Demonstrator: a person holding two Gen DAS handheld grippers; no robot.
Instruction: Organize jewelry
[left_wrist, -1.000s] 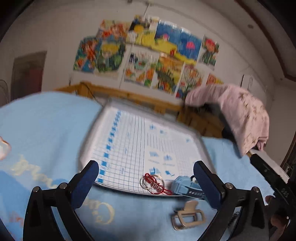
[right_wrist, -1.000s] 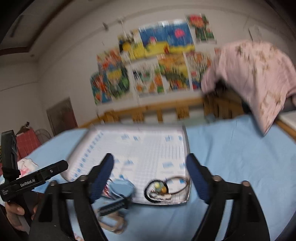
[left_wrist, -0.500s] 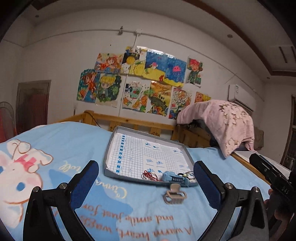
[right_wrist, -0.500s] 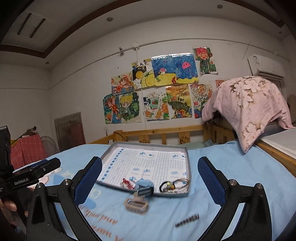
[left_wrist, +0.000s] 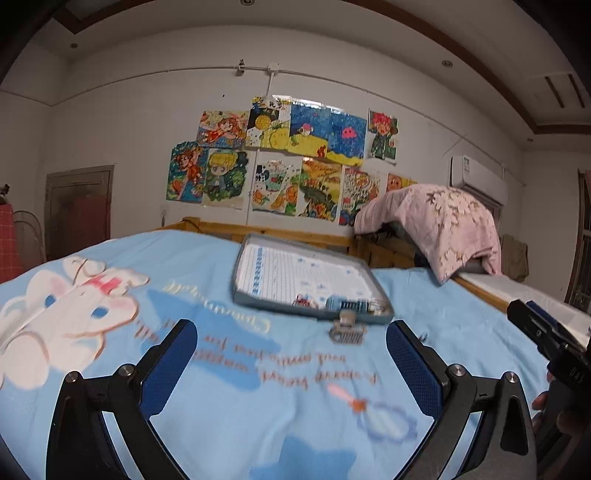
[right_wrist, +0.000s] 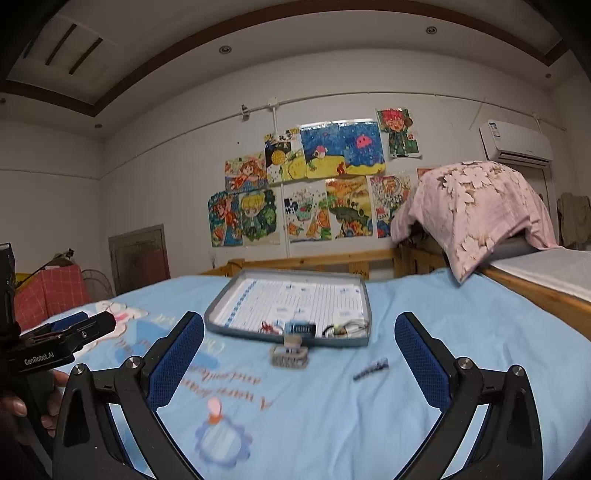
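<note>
Organizing partly done: red piece (right_wrist: 266, 326), watch (right_wrist: 300, 328), bracelet (right_wrist: 343, 329) in tray (right_wrist: 364, 295); buckle (right_wrist: 289, 356), dark clip (right_wrist: 370, 369) on blanket (right_wrist: 461, 317). Left gripper (left_wrist: 291, 345), right gripper (right_wrist: 299, 338) both gaping, empty.

My bed wears a soft, matt blue fleece blanket (right_wrist: 424, 332) printed with cartoons. The grey tray (right_wrist: 364, 317) looks like matt plastic, lined with gridded paper. My right gripper (right_wrist: 299, 354) has matt black plastic arms and blue textured rubbery pads (right_wrist: 421, 363). The bed rail (right_wrist: 317, 260) is bare, light wood.
</note>
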